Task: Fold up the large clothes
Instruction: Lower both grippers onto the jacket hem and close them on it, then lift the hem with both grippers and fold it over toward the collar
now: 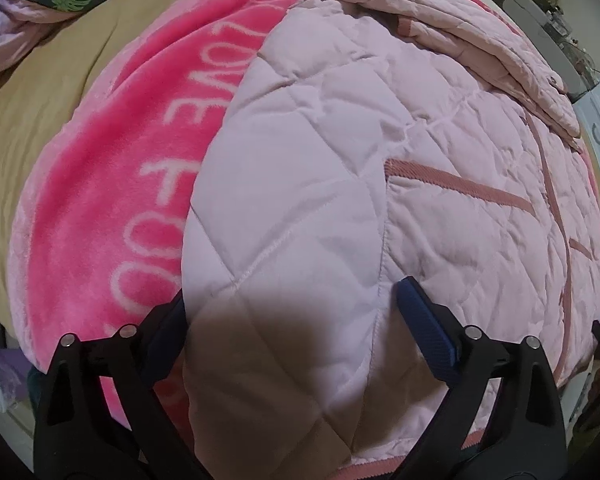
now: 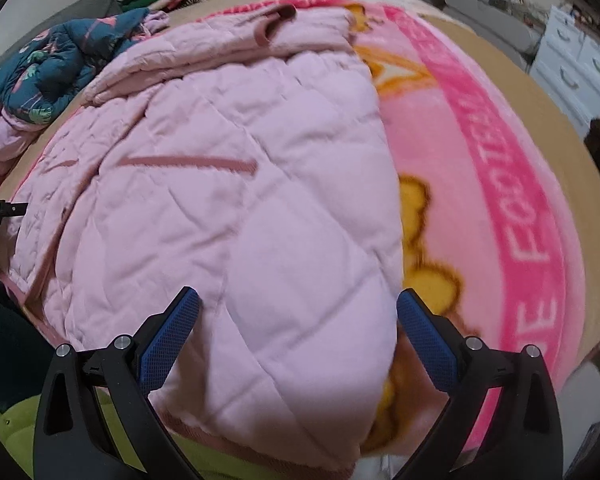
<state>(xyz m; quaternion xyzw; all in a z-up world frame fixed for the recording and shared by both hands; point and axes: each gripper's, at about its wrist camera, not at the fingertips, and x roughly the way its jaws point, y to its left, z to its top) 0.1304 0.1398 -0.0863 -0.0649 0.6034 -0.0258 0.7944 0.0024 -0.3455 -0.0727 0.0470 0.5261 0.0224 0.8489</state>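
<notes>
**Folding the big pink quilted jacket: both tongs lining up on the near corners**

So the pink quilted jacket [image 1: 340, 152] is lying spread on a pink fleece blanket [image 1: 112, 184] across the bed, with its far end already bunched or folded over on itself up top. A teal floral garment [image 2: 40, 76] is heaped off at the far corner, out of the way.

Left gripper [image 1: 292, 312] is released, jaws wide. They straddle the jacket's near left edge, with one finger over the blanket side and the other over the quilting; the pads aren't pressing cloth. Right gripper [image 2: 298, 320] is the same deal: spread wide above the near right edge, nothing pinched, jacket fabric showing between the fingers and the blanket's bear print just beside the right finger.

My take on doing this bit well: come down so one finger slides under the hem and catch only the jacket, not the fleece underneath. Grab both corners at matching spots, otherwise the fold goes crooked. It's puffy stuff, so take a deep bite, because a shallow pinch will probably slip.
</notes>
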